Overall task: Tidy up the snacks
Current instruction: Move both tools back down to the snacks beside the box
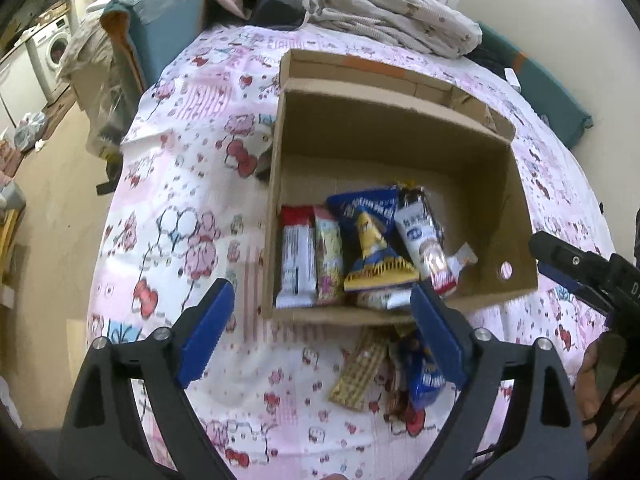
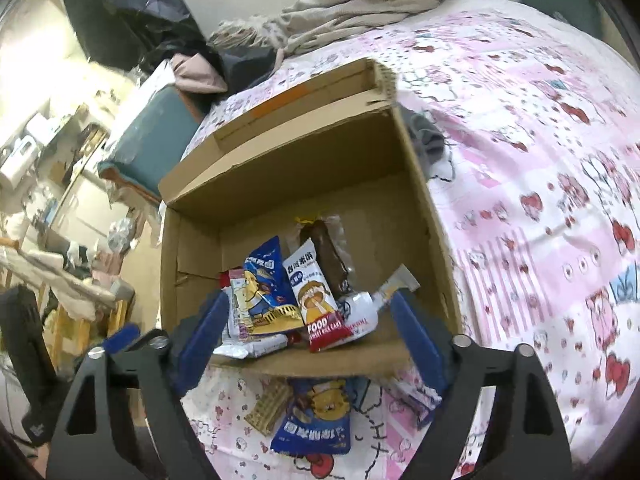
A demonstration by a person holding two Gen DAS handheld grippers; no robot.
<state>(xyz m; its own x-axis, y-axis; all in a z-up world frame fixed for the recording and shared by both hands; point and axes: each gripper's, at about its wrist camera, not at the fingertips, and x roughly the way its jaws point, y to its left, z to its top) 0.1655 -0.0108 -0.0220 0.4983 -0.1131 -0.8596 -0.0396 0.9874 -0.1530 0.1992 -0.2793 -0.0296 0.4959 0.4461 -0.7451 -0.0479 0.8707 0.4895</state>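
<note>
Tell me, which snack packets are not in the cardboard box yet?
The tan waffle-patterned wafer packet and the blue cartoon-print packet lie on the pink bedsheet, outside the brown cardboard box's near wall; the rest sit inside.

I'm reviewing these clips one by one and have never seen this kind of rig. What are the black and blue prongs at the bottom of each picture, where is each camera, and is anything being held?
There is no robot here. A person holds a hand-operated gripper in each hand, and each carries a wide-angle camera looking forward along its own jaws.

One picture comes from the left gripper, the other from the right gripper. Both jaws stand open with nothing between the blue pads, so nothing is held.

Both look down at a cardboard box on a pink patterned bedsheet. Several snack packets already lie inside, among them a blue snack bag. A wafer packet and another blue bag lie on the sheet outside the box.
</note>
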